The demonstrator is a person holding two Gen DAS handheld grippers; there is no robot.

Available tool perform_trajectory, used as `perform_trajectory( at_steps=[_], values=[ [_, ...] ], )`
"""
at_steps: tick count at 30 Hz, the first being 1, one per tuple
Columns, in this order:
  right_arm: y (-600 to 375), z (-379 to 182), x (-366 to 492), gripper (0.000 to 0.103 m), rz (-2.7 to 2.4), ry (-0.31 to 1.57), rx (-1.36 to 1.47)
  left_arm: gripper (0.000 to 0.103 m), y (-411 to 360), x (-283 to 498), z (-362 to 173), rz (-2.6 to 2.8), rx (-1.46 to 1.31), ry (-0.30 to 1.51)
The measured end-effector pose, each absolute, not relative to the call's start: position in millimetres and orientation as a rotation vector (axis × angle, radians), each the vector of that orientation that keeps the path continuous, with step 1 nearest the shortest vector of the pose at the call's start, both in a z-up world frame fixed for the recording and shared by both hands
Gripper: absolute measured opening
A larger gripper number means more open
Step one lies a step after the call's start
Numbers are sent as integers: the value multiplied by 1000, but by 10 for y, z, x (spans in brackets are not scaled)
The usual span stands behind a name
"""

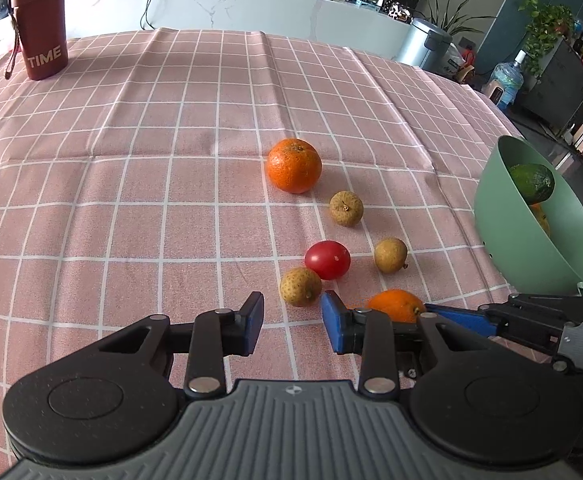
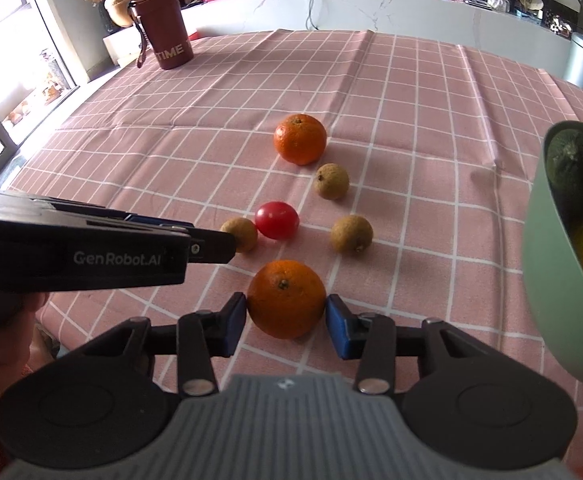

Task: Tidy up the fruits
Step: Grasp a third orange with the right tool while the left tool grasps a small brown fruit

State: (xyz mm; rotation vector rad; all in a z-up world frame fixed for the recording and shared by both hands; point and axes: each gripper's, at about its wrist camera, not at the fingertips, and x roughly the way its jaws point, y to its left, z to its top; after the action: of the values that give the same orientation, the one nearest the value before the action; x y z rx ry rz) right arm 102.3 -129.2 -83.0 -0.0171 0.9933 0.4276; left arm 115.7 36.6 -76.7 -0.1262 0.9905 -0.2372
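my right gripper (image 2: 286, 312) has its blue pads (image 2: 338, 326) pressed on either side of the near orange (image 2: 286, 298), clamped on it, and the fruit looks to sit on the pink checked cloth (image 2: 431, 208) at the near edge of the spread. my left gripper (image 1: 291, 320) has its fingers apart with nothing between them; its right pad (image 1: 333, 326) stands just near of a longan (image 1: 300, 286). in the right view that gripper reaches in from the left and its tip meets the same longan (image 2: 240, 233), though i cannot tell if they touch.

beyond the held orange, a red tomato (image 2: 277, 220) lies against that left longan. a second longan (image 2: 350, 233) lies to the right of the tomato, apart from it. a third longan (image 2: 332, 181) lies farther back, and just behind it on the left sits the far orange (image 2: 300, 139), close beside it.

a green bowl (image 1: 511, 216) is at the right edge, tilted so its opening faces left in the left view. inside it i see a dark green fruit (image 1: 531, 182) above something orange-yellow (image 1: 541, 218), which i cannot name.

at the far left of the cloth a dark red cup (image 1: 43, 26) stands upright, marked "time", with a strap hanging down its side
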Motion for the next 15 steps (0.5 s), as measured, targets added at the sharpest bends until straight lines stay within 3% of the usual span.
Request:
perform_trajectory(
  at_steps=[11, 15],
  values=[
    [-1414, -849, 1109, 41, 337, 1003, 42, 40, 266, 1244, -852, -243, -61, 979],
    [-1440, -860, 1124, 41, 341, 1014, 68, 33, 267, 1261, -861, -254, -70, 977]
  ],
)
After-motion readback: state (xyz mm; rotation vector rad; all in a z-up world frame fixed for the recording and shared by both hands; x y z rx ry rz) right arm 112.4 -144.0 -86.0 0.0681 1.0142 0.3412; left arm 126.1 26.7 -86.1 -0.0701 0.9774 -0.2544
